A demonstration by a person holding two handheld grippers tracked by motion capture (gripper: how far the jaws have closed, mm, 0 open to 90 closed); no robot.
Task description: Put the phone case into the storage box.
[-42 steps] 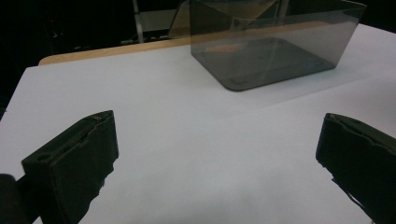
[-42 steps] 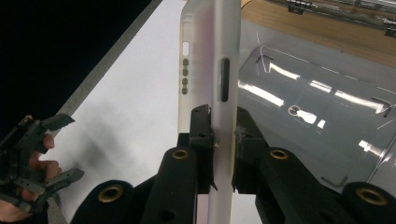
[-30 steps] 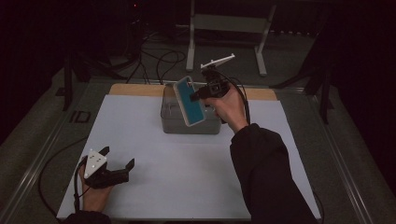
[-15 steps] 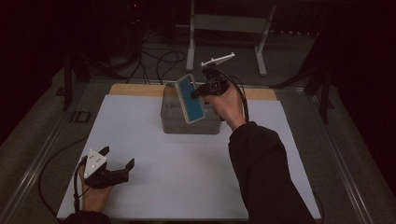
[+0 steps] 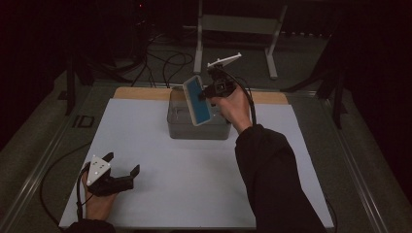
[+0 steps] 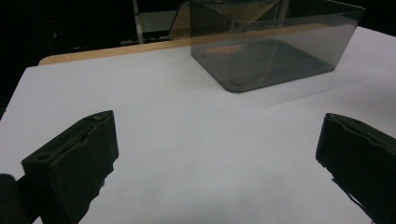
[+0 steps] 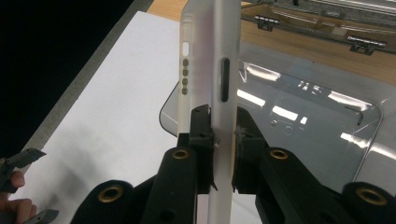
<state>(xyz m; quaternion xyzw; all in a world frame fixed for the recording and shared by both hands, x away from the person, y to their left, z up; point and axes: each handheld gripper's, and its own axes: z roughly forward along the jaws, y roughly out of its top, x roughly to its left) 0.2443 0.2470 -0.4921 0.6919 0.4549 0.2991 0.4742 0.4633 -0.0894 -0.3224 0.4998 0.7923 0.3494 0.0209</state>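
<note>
The phone case, white and translucent with a blue inner face, hangs in the air above the clear plastic bin, tilted so its blue side faces the person's left. In the right gripper view the case stands edge-on, its side slot and row of small holes showing, and the jaws of the right gripper pinch its lower part from both sides. In the high view the right gripper is raised over the bin's far right corner, held by a hand whose dark sleeve runs down to the bottom edge.

The bin sits on the far middle of the white desk, just before a wooden strip along the back edge. The left gripper view shows the bin empty, with smoky see-through walls.

The left gripper rests low near the desk's near left corner, well apart from the bin, its jaws spread wide with nothing between them.
</note>
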